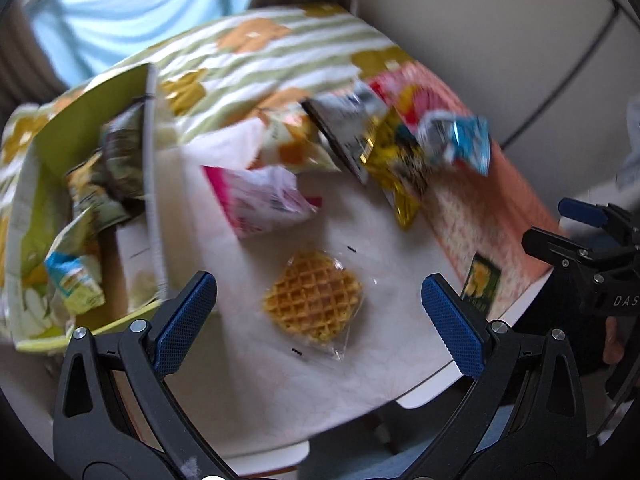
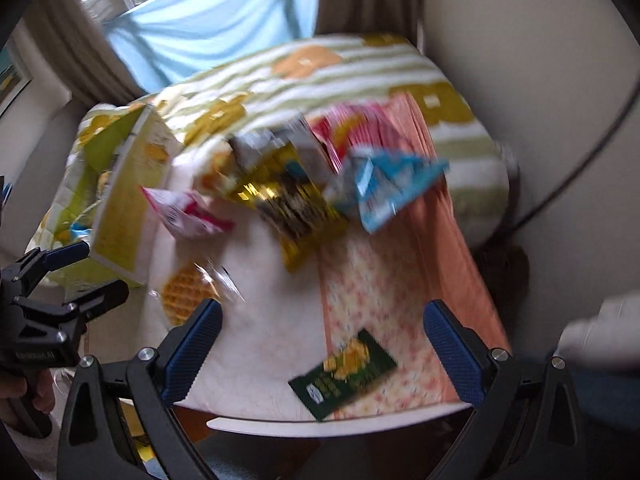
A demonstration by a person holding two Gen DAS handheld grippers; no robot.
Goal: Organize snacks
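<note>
Waffle packet (image 1: 314, 298) flat on counter (image 1: 392, 360), centred between wide-open jaws of left gripper (image 1: 320, 320). Right gripper (image 2: 324, 352), open and empty, sits over green packet (image 2: 344, 372). Left nearer waffle.

Golden criss-cross waffle in clear wrap (image 1: 313, 297); dark green packet with yellow picture (image 2: 343, 374); shiny gold bag (image 2: 294, 210); pink speckled mat (image 2: 404, 280).

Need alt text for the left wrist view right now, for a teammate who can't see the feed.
The open left gripper hovers over a wrapped waffle lying alone on the white table. Behind it lies a blurred heap of snack packets, with a green box already holding several packets at left. The right gripper shows at the right edge.
</note>
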